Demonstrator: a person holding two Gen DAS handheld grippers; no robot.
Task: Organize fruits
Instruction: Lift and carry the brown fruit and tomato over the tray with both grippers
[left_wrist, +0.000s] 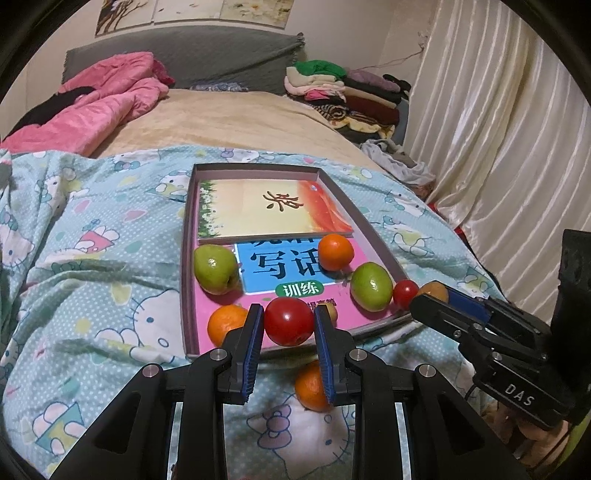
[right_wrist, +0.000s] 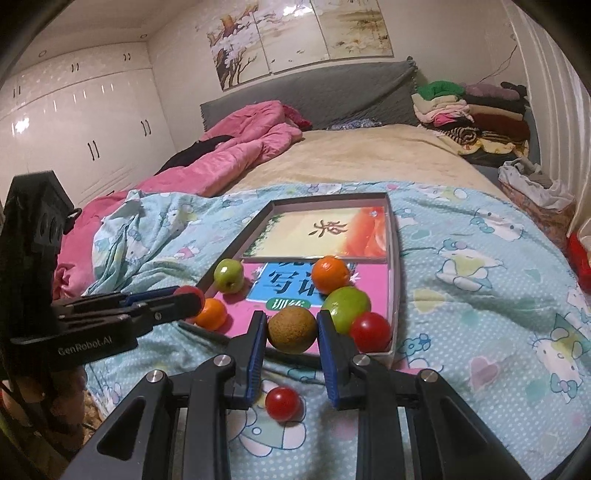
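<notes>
A shallow cardboard box (left_wrist: 369, 221) (right_wrist: 393, 236) lies on the bed with books in it. My left gripper (left_wrist: 289, 325) is shut on a red tomato (left_wrist: 289, 321) over the box's near edge; it also shows in the right wrist view (right_wrist: 190, 295). My right gripper (right_wrist: 291, 332) is shut on a brown kiwi (right_wrist: 291, 330) over the box's near right part. Inside the box lie two green apples (left_wrist: 216, 269) (left_wrist: 370, 291), two oranges (left_wrist: 335, 252) (left_wrist: 225, 325) and a small tomato (left_wrist: 405, 291). An orange (left_wrist: 310, 387) and a small tomato (right_wrist: 283, 403) lie on the sheet outside the box.
The box rests on a blue Hello Kitty sheet (left_wrist: 92, 295) over a beige bed. A pink quilt (left_wrist: 96, 107) lies at the far left, stacked clothes (left_wrist: 343, 92) at the far right, curtains (left_wrist: 498, 129) on the right.
</notes>
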